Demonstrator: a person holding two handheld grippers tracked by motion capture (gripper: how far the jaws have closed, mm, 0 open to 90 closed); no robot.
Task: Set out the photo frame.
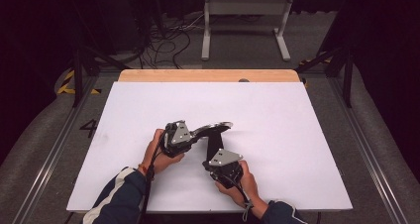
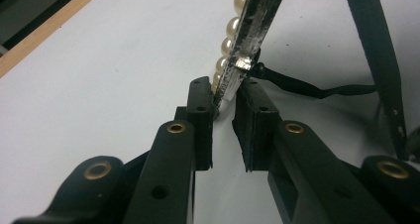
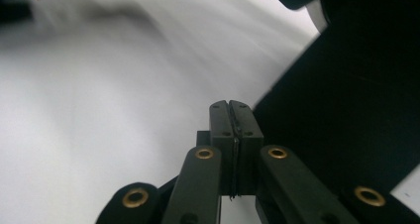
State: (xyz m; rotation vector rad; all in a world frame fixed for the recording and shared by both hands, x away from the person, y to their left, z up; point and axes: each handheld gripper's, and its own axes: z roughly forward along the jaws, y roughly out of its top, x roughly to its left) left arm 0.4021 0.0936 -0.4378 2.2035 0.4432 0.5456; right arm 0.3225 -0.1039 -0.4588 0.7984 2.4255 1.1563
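Pinching pearl-edged piece (image 2: 246,40): left gripper (image 2: 225,97), level | right gripper (image 3: 231,110): clamped on thin black strip (image 3: 235,169)

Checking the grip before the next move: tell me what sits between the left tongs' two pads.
In the left gripper view, the end of a pearl-edged silvery strip stands between the left tongs, with a black cord knotted to it.

From above the person's side, the high view looks forward and down across the whole white worktop (image 1: 148,105). Each gripper view rides low on its hand-held gripper, looking along the black jaws, close to that same white surface, which all three share.
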